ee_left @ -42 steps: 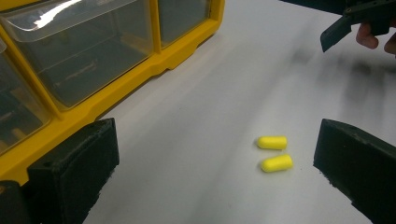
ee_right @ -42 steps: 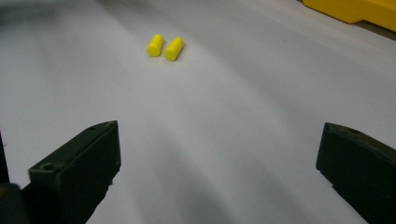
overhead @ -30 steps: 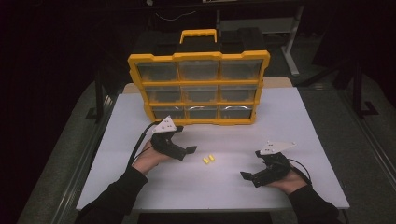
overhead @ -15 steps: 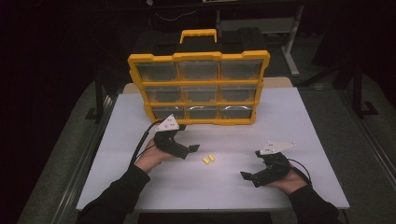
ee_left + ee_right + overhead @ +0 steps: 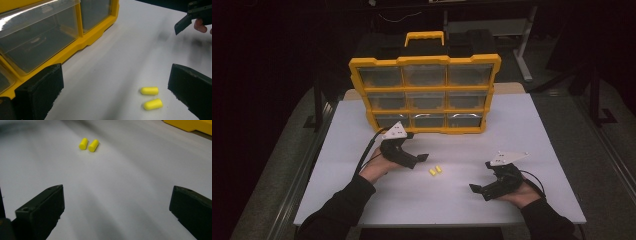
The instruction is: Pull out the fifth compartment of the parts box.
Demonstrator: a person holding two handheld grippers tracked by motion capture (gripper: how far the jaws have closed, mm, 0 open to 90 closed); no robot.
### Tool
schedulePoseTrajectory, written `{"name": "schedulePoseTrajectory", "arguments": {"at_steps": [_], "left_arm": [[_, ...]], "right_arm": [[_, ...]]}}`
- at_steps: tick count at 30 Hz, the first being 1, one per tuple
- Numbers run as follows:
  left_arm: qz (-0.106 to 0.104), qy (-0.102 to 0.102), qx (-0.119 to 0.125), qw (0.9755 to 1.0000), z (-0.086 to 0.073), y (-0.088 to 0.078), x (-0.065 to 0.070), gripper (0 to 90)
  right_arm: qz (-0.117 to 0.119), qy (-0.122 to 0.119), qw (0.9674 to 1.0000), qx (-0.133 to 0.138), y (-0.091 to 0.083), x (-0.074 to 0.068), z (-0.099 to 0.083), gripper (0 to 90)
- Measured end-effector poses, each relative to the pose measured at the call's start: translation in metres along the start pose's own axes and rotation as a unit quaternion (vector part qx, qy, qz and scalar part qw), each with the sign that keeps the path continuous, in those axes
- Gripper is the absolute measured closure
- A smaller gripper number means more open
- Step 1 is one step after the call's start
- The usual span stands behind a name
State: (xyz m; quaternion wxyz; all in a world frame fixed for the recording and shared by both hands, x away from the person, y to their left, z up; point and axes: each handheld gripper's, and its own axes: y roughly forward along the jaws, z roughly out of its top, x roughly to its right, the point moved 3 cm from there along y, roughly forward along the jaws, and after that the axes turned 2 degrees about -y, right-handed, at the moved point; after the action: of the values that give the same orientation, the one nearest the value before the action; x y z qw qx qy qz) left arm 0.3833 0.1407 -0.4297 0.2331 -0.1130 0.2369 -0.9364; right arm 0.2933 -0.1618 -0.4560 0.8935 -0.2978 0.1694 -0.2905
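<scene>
Two yellow earplugs [image 5: 435, 171] lie side by side, just apart, near the middle of the white table [image 5: 532, 130], a little toward its near edge. The left gripper [image 5: 421, 159] is clearly the nearer: its jaws stand released and the plugs sit just ahead, toward its right jaw, their long axes running across its gap. The right gripper [image 5: 476, 188], also spread and empty, rests well apart toward the near right corner.

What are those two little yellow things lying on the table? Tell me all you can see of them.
The two yellow pieces are small rounded cylinders, matte and foam-like, resembling earplugs. They lie flat on their sides on the white table, side by side and nearly parallel, very close together. Nothing grips them. They sit in front of the yellow drawer box, just off the tips of the open left gripper, with the right gripper farther away.
</scene>
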Motion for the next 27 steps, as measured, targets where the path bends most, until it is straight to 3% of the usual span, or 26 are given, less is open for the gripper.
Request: {"name": "schedulePoseTrajectory", "arguments": {"at_steps": [12,27], "left_arm": [[-0.004,0.0,0.004,1.0,0.005,0.009,0.0,0.0],[-0.002,0.017,0.015,0.9997,0.014,0.02,-0.004,0.0]], "right_arm": [[0.0,0.0,1.0,0.0,0.0,0.0,0.0,0.0],[0.0,0.001,1.0,-0.001,0.0,0.0,0.0,0.0]]}}
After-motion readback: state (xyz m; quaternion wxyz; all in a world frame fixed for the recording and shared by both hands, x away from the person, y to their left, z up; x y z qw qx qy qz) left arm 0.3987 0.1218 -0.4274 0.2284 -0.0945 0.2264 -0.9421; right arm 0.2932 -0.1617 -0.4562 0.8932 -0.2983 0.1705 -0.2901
